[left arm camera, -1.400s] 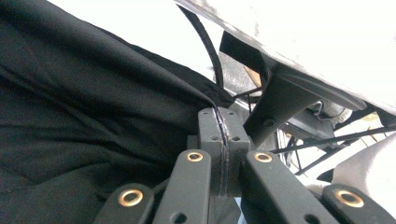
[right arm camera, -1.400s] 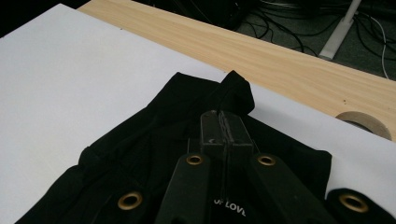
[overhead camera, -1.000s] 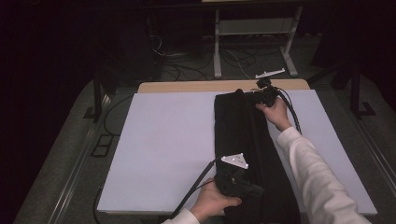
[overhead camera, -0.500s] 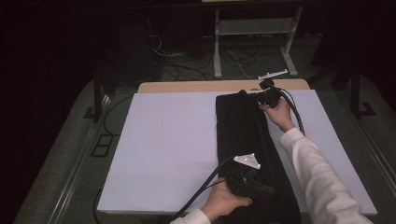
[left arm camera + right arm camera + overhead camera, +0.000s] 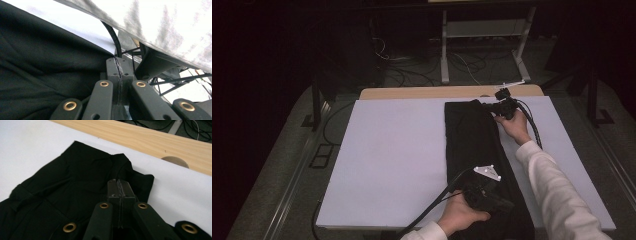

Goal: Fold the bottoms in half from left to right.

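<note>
Here a black garment (image 5: 474,150) is seen laid lengthwise on the white table cover (image 5: 392,160), right of centre in the high view, running from the upper middle down to the bottom edge. The left gripper (image 5: 484,192) is held at the lower centre of that view, over the near part of the garment, with a hand (image 5: 459,217) wrapped round its body. The right gripper (image 5: 502,107) is held at the upper right, at the far end of the garment, gripped by the other hand (image 5: 514,125) in a white sleeve (image 5: 557,195).

In the left gripper view the jaws are seen pressed fully together at the garment's edge (image 5: 50,75); whether cloth is pinched cannot be told. In the right gripper view the jaws are likewise closed tight, tips over the dark fabric (image 5: 62,190) near its far edge; a pinch cannot be confirmed. A wooden table edge (image 5: 150,137) is seen along the top of that view.
</note>
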